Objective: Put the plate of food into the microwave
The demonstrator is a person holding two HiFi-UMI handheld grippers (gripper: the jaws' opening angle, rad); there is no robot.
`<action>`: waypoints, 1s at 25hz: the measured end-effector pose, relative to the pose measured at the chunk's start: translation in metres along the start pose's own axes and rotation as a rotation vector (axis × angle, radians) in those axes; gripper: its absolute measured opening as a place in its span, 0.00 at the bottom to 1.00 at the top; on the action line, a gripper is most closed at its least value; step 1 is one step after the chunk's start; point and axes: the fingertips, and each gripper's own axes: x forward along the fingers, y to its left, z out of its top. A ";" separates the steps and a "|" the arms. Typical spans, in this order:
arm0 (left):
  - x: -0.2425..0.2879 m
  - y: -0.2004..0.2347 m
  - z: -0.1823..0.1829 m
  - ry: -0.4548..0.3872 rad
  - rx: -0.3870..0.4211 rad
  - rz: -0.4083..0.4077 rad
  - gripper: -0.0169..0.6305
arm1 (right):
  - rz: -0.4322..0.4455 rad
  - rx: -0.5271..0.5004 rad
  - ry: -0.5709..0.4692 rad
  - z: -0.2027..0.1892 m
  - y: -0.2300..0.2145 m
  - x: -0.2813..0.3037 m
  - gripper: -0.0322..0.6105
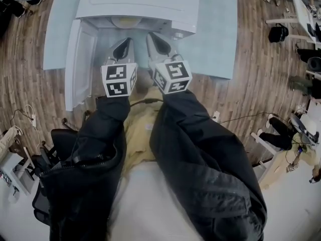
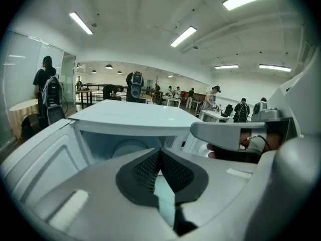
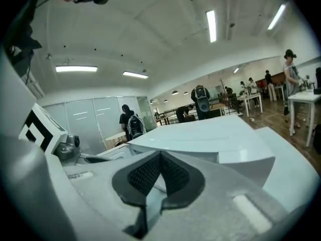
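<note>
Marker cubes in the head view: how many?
2. One cube rides the left gripper; the other cube the right gripper, both before the open microwave. None looks hidden.

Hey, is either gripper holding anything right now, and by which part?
Nothing is held: the left gripper and the right gripper are both shut empty, in front of the open microwave.

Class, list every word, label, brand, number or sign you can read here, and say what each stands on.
No readable words, brands or numbers.
Left cube, on left gripper: black-and-white square patterns, no letters.
Right cube, on right gripper: the same.
Microwave: no label shows.
Small sticker on right gripper: too blurred to read.
</note>
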 end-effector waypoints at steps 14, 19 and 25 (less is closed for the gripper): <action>-0.025 -0.040 0.075 -0.173 0.071 -0.004 0.03 | -0.011 -0.169 -0.167 0.078 0.000 -0.050 0.04; -0.030 -0.055 0.096 -0.229 0.102 -0.002 0.03 | -0.030 -0.205 -0.224 0.101 -0.003 -0.065 0.04; -0.036 -0.071 0.116 -0.284 0.135 -0.021 0.03 | -0.052 -0.229 -0.262 0.116 -0.006 -0.074 0.04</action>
